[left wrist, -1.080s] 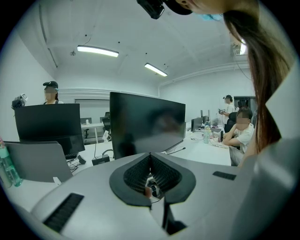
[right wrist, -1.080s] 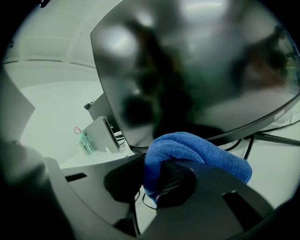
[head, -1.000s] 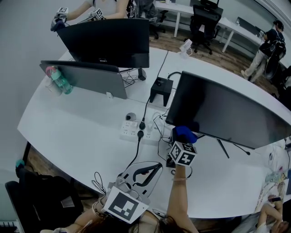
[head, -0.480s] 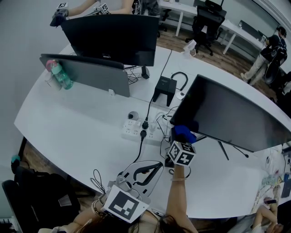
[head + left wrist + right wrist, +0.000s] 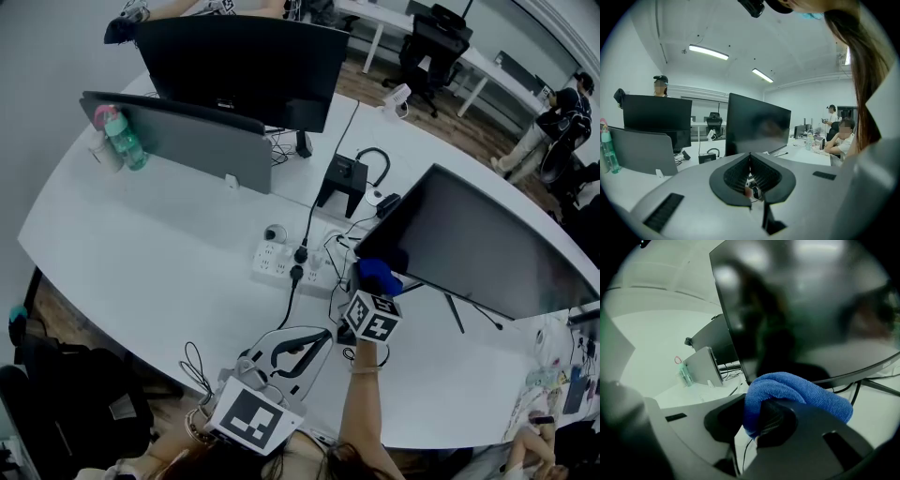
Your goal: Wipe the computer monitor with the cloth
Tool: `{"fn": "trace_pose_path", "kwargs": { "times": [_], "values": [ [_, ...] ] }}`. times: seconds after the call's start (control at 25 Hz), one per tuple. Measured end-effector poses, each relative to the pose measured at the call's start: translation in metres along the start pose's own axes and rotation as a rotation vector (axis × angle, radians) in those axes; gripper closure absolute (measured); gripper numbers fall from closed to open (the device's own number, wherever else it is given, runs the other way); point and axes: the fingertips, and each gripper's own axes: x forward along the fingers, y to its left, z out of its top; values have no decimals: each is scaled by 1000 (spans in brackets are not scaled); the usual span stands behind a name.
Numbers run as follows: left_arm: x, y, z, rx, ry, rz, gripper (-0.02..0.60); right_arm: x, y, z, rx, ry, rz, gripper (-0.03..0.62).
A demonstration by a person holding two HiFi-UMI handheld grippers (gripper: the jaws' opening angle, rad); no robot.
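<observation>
Cloth point(image 5: 379, 274), blue and bunched, sits clamped between the jaws of the right gripper point(image 5: 373, 287), right at the lower left corner of the dark monitor point(image 5: 478, 251), which leans over the white table point(image 5: 159, 253). In the right gripper view the cloth folds over one jaw, with the screen close behind it. The left gripper point(image 5: 298, 354) hangs low near the table's front edge, well apart from the monitor, its jaws closed together with nothing between them.
</observation>
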Motion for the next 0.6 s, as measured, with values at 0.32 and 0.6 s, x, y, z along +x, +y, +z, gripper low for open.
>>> {"fn": "trace_pose_path", "kwargs": {
  "times": [0.32,0.6],
  "values": [
    [-4,8,1,-38,-36,1,572,0,8,-1,-39,29,-5,536],
    [-1,13,-4,-75,-45,-14,572,3,18,-3,-93,60,8,535]
  ]
}}
